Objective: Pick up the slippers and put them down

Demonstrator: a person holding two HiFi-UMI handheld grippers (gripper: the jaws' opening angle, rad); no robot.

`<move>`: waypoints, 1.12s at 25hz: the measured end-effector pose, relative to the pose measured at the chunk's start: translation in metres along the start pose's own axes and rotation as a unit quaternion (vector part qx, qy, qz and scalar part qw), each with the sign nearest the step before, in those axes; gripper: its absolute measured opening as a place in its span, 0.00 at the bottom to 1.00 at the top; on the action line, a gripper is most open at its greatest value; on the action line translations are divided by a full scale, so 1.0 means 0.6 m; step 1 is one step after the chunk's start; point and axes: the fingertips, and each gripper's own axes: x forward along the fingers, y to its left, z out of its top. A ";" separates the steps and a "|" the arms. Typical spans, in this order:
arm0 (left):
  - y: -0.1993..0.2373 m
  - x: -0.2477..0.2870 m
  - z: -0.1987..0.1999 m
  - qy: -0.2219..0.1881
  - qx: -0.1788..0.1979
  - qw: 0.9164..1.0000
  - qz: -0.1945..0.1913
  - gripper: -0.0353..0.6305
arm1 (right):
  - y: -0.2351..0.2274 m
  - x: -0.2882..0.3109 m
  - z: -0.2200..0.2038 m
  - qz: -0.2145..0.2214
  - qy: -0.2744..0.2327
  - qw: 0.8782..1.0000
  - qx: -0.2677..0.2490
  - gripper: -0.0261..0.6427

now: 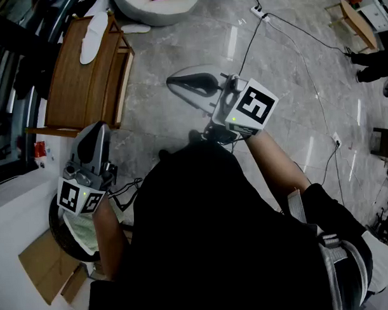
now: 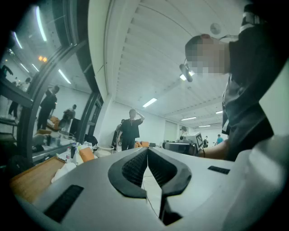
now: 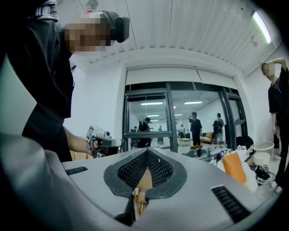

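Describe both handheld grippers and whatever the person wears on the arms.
Left gripper and right gripper match: smooth grey tapered shells, black textured pads, each backed by a white cube with black square markers and a small green light. The person wears a black top; forearms uncovered.

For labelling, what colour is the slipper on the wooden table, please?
White slipper, best in the head view.

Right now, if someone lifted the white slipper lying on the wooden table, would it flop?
Probably a bit: the white slipper looks thin and soft, so its ends may droop. It looks light for its size. Flat on the wooden table, it seems unlikely to roll.
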 end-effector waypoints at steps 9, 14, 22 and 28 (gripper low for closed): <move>0.034 -0.006 -0.020 0.013 -0.003 1.000 0.020 0.07 | 0.003 0.045 -0.004 0.013 -0.006 1.000 0.010 0.07; 0.038 0.009 -0.060 0.029 -0.029 0.999 0.023 0.07 | -0.011 0.046 -0.025 0.002 0.003 0.999 0.032 0.08; 0.054 0.001 -0.046 0.015 -0.018 0.999 0.032 0.07 | -0.004 0.078 -0.034 0.016 0.019 0.999 0.024 0.08; 0.049 0.001 -0.048 0.016 -0.020 0.999 0.041 0.07 | -0.006 0.072 -0.036 0.023 0.018 0.999 0.028 0.08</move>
